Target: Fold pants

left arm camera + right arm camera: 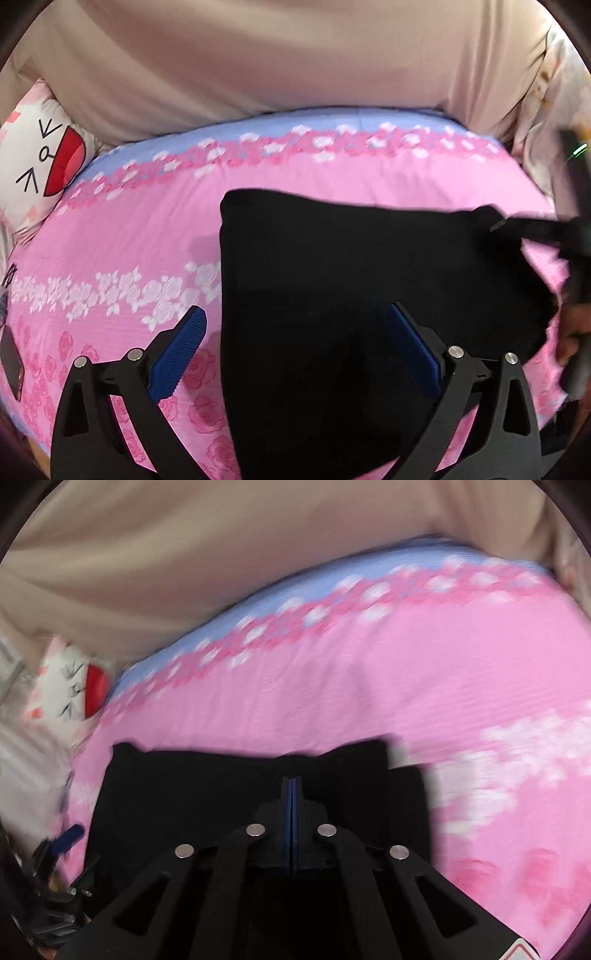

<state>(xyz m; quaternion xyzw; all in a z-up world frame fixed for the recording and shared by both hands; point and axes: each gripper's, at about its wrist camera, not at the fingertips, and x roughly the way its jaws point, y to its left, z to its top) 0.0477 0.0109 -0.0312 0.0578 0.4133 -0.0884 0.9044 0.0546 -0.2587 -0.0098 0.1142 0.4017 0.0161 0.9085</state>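
The black pants (351,266) lie folded on the pink flowered bed sheet (147,229). My left gripper (293,317) is open, its blue pads (184,347) spread over the pants' left edge, holding nothing. My right gripper (292,786) is shut, its blue pads pressed together over the black pants (207,782); the view is blurred and I cannot see cloth between the pads. In the left wrist view the right gripper (554,232) shows dark and blurred at the pants' far right corner, which looks lifted.
A white cartoon-face pillow (40,162) lies at the bed's far left; it also shows in the right wrist view (70,686). A beige curtain (258,55) hangs behind the bed. A dark phone-like object (11,362) lies at the left edge.
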